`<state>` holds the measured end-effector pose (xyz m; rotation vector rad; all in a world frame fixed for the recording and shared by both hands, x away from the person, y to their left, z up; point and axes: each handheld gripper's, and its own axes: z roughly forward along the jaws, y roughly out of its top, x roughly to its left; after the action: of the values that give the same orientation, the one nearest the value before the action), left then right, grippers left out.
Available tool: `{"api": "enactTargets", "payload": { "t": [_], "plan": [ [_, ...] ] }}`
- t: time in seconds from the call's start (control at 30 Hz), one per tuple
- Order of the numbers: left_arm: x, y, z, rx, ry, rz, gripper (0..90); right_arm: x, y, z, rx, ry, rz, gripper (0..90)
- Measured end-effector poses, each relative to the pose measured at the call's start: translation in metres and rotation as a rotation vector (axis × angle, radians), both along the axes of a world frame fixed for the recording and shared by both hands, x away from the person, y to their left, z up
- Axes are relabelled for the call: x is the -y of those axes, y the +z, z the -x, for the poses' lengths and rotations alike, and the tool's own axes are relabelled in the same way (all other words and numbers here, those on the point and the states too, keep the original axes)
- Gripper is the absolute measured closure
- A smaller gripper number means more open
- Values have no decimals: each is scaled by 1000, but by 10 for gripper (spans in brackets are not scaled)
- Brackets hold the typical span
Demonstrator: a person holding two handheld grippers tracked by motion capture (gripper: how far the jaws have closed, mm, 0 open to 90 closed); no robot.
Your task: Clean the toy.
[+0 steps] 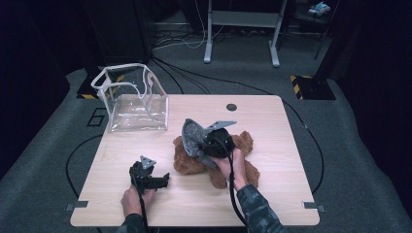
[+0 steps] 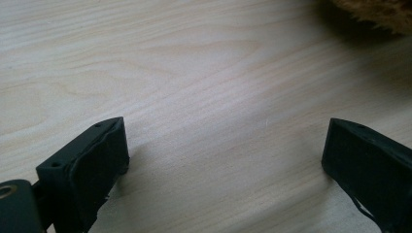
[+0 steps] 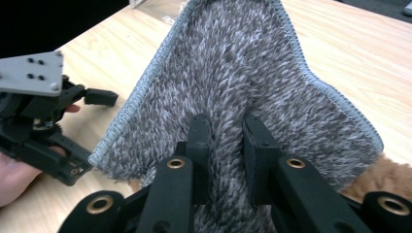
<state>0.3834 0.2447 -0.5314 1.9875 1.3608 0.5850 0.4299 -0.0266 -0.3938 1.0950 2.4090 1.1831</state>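
The counter (image 1: 272, 121) is pale wood on grey carpet, with a dark round hole near its far edge. At its far left corner stands a clear bag (image 1: 131, 99) with white trim, its mouth open upward. Near the middle lies a brown plush (image 1: 192, 162), and over it the right tongs (image 1: 201, 141) hold up a grey mat (image 1: 192, 138). The right gripper view shows what the high view cannot: the right tongs (image 3: 227, 145) are pinched on a fold of the mat (image 3: 243, 63), its shaggy pile and stitched grey edge standing upright, with brown plush (image 3: 384, 177) peeking out beneath at the right. That view also catches the left tongs (image 3: 99, 97) off to the side, low by the counter. The left gripper view shows the left tongs (image 2: 223, 150) wide apart with bare wood between them and a tuft of plush (image 2: 379, 12) at the top corner. No writing is legible.
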Motion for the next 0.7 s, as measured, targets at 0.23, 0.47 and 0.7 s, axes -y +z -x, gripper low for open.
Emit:
{"api": "enactTargets", "payload": {
  "t": [0.23, 0.47, 0.7],
  "plan": [
    [0, 0, 0, 0, 1, 1, 29, 0, -3, 9, -14, 33, -4, 759],
    [1, -1, 0, 6, 8, 8, 29, 1, -9, 24, -37, 75, -6, 760],
    [0, 0, 0, 0, 0, 0, 29, 1, -21, 38, -55, 121, -15, 760]
  ]
}}
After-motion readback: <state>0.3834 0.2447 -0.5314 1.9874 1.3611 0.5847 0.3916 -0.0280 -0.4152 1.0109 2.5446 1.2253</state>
